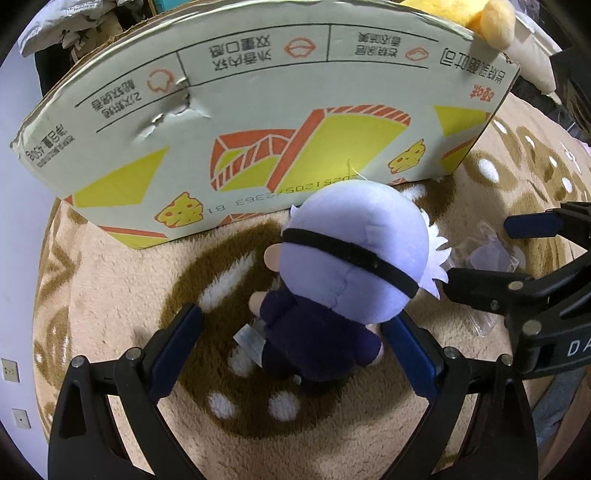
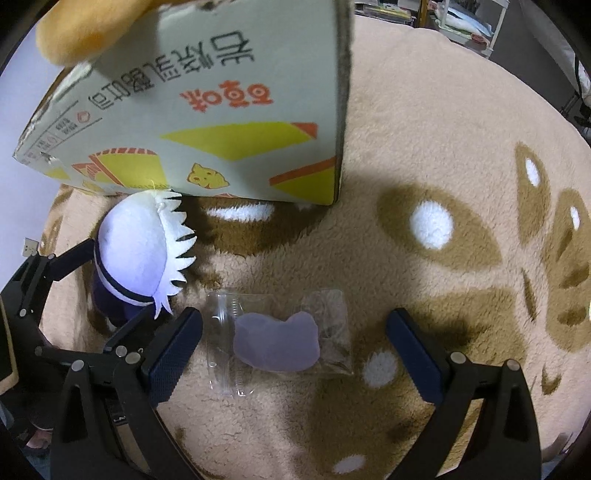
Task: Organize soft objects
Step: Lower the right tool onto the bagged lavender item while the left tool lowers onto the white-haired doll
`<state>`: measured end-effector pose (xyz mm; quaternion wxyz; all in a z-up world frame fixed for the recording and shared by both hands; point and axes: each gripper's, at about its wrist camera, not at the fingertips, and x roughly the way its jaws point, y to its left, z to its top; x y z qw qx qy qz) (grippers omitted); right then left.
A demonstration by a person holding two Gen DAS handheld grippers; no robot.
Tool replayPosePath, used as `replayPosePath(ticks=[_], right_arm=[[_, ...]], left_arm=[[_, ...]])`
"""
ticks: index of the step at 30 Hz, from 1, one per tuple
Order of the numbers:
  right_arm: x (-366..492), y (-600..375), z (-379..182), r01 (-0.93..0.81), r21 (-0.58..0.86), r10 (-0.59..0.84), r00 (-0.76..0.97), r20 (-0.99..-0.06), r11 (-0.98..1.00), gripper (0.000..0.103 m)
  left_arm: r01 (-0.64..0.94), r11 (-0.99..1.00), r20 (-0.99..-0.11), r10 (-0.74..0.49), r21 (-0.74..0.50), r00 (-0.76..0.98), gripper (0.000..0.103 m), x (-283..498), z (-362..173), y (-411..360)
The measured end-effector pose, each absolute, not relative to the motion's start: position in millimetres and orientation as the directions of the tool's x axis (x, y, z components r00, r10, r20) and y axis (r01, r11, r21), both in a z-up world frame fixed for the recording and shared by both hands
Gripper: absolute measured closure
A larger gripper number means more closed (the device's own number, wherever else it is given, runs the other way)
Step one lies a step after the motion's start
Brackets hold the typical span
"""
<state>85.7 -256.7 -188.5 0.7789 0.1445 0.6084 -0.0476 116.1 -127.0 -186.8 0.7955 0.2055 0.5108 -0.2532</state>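
A plush doll (image 1: 343, 266) with a pale lavender head, a black band and a dark navy body lies on the beige fleece blanket (image 1: 110, 266), in front of a printed cardboard box (image 1: 258, 110). My left gripper (image 1: 295, 343) is open, one finger on each side of the doll's body. In the right wrist view the doll (image 2: 136, 251) lies at the left. My right gripper (image 2: 295, 347) is open around a clear plastic packet (image 2: 277, 343) holding a flat lavender cat-shaped piece. A yellow-orange plush (image 1: 491, 18) rests on top of the box.
The box (image 2: 221, 110) stands upright close behind the doll. The brown-patterned blanket (image 2: 424, 129) spreads wide to the right. A wall with sockets (image 1: 9, 371) is on the left. Grey bags (image 1: 74, 22) lie behind the box, and shelving (image 2: 461, 22) stands far back.
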Motion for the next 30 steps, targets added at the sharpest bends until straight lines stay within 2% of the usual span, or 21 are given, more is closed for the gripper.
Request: replayPosePath(ticks=[6, 10, 14, 17, 19, 23, 30], right_arm=[[94, -254, -195, 0.262, 0.168, 0.103, 0.244, -0.964, 0.950, 0.000], [95, -262, -200, 0.263, 0.160, 0.095, 0.244, -0.965, 0.951, 0.000], [93, -265, -197, 0.270, 0.132, 0.065, 0.243, -0.968, 0.954, 0.008], [92, -269, -192, 0.284, 0.124, 0.052, 0.251, -0.967, 0.951, 0.015], [88, -275, -187, 0.308, 0.140, 0.056, 0.266, -0.962, 0.941, 0.022], [84, -287, -183, 0.332, 0.194, 0.094, 0.294, -0.951, 0.923, 0.022], [77, -293, -176, 0.316, 0.193, 0.090, 0.312, -0.946, 0.929, 0.022]], left_arm=[[0.609, 0.790, -0.912, -0.194, 0.072, 0.361, 0.007, 116, -191, -128], [0.613, 0.787, -0.910, -0.205, 0.066, 0.361, 0.014, 112, -186, -130], [0.622, 0.780, -0.906, -0.209, 0.074, 0.369, 0.019, 108, -184, -132], [0.616, 0.784, -0.903, -0.209, 0.074, 0.376, 0.024, 108, -183, -131], [0.596, 0.801, -0.906, -0.208, 0.060, 0.370, 0.032, 111, -181, -129], [0.573, 0.816, -0.907, -0.182, 0.076, 0.381, 0.048, 114, -177, -124], [0.553, 0.832, -0.903, -0.202, 0.047, 0.380, 0.056, 113, -171, -112]])
